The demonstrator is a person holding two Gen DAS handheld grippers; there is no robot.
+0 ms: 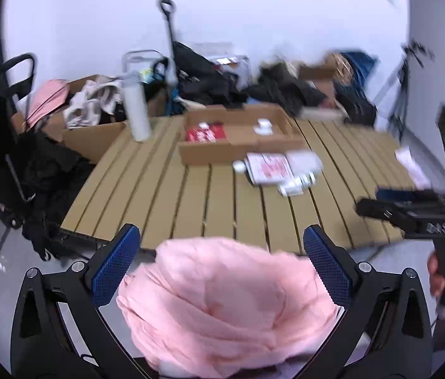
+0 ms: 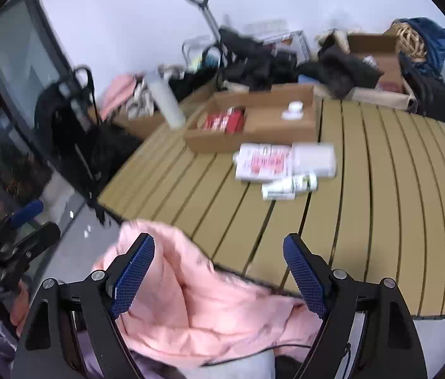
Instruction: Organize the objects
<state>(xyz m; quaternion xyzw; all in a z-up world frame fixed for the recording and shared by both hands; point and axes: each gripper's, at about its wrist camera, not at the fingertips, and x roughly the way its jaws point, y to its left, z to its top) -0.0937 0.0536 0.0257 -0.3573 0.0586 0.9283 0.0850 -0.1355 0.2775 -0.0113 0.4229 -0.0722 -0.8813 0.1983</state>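
A puffy pink jacket bulges up at the near edge of the slatted wooden table. My left gripper is open over the jacket, which sits low between its blue pads; the pad faces show bare. My right gripper is open too, with the same jacket under and between its fingers. On the table stands a shallow cardboard box with red packets and a small white jar. In front of it lie a red-and-white packet, a white box and small bottles.
A tall white bottle stands at the table's far left corner. Behind the table are cardboard boxes of clothes, black bags and a cart handle. A black folded stroller stands left of the table. A hand holds the right gripper.
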